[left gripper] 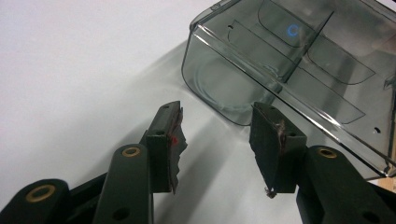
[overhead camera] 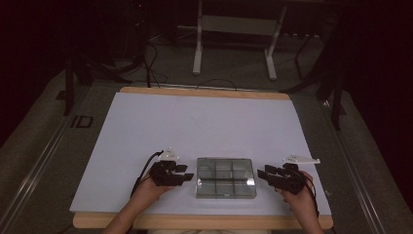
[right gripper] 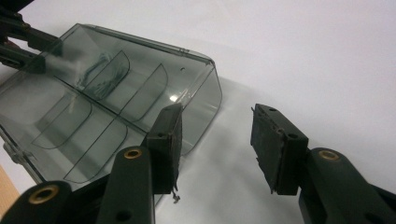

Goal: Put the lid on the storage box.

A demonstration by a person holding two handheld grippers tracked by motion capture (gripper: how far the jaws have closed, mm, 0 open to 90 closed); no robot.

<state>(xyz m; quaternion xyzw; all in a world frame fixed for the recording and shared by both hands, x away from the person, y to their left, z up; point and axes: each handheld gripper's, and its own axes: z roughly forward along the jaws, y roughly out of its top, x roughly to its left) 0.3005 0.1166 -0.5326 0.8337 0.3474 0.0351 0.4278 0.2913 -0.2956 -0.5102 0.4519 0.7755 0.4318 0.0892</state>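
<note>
You had a clear plastic compartment box [overhead camera: 226, 177] lying on the white sheet [overhead camera: 195, 126] that covered the worktop [overhead camera: 204, 91], near the edge closest to you and about midway between your two hands. Thin dividers split the box into several cells, and in the high view it sat flat and square to the near edge.

Your left gripper [overhead camera: 184, 174] rested just beside the box's left end, pointing toward it. In the left gripper view its jaws stood apart with only bare white sheet between the pads [left gripper: 170, 140], and the rounded corner of the box lay just ahead of them, not touched. That gripper was released, holding nothing.

Your right gripper [overhead camera: 263, 173] sat just beside the box's right end, also aimed inward. In the right gripper view its jaws were likewise spread; one pad [right gripper: 169, 144] overlapped the box's corner in the picture, but nothing lay between the pads, so it too gripped nothing.
</note>
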